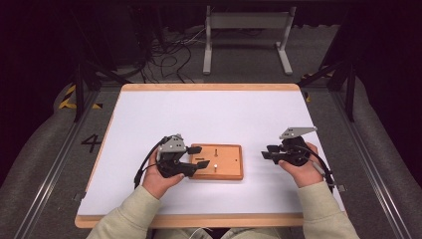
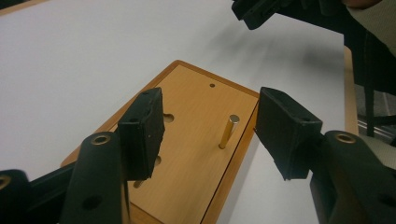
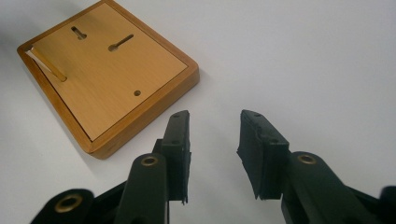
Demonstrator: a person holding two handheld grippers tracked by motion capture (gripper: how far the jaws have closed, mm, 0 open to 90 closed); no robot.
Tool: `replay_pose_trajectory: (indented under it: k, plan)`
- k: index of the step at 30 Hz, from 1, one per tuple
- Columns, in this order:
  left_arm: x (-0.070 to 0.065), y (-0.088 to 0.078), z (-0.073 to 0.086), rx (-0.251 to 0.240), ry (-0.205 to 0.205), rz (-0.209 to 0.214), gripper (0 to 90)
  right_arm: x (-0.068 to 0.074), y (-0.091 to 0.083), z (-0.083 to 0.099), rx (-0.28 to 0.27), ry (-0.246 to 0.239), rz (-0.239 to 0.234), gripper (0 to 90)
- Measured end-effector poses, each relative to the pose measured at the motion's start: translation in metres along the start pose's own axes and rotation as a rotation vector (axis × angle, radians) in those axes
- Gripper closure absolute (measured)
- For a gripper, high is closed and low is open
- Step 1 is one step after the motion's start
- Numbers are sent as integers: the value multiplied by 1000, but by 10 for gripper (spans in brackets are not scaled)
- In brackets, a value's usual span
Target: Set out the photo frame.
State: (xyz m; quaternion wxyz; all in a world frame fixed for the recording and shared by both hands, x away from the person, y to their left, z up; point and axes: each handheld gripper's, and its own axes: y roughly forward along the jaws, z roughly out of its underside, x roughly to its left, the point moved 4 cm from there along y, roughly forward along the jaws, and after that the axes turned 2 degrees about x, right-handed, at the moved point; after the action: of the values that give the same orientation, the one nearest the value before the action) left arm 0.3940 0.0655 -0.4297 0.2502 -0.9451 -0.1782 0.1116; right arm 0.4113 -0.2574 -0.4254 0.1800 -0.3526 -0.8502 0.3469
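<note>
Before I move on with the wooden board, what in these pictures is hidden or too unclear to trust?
- Wooden board, high view: its left end is covered by the left gripper.
- Board's near corner, left gripper view: cut off by the bottom edge and the gripper's own arms.
- Brass pin: whether it is seated tight or loose cannot be told.
- Small hole, right gripper view: depth unreadable.

Orange-brown wooden board, brass pin, white table

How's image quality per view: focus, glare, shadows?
High view: soft, dark surround, white tabletop bright, not blown out. Left gripper view: near jaws blurred, brass peg on wooden board fairly sharp with a highlight. Right gripper view: board and tabletop evenly lit, soft shadow beside the board.
</note>
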Motion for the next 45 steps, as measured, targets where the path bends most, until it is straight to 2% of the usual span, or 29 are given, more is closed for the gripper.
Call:
replay_pose_trajectory:
  k: [5, 10, 20, 26, 33, 42, 44, 45]
  plan:
    - [-5, 13, 1, 28, 14, 28, 445, 0, 0, 0, -1, 0, -2, 637]
    - [-9, 27, 3, 76, 43, 45, 469, 0, 0, 0, -5, 0, -2, 635]
    - [-8, 46, 11, 131, 54, 41, 544, 0, 1, 1, -1, 1, -4, 631]
    - [-8, 56, 13, 149, 60, 36, 634, 0, 1, 2, 0, 2, -4, 630]
    - [-11, 61, 14, 166, 126, 21, 829, 0, -1, 5, 0, 3, -1, 629]
    - [-15, 61, 15, 167, 222, -15, 836, 1, -1, 5, 1, 2, -2, 628]
    - [-17, 60, 16, 171, 250, -32, 835, 1, -1, 5, 2, 1, -1, 628]
    - [-18, 60, 16, 168, 276, -56, 835, 1, -1, 5, 1, 1, -2, 628]
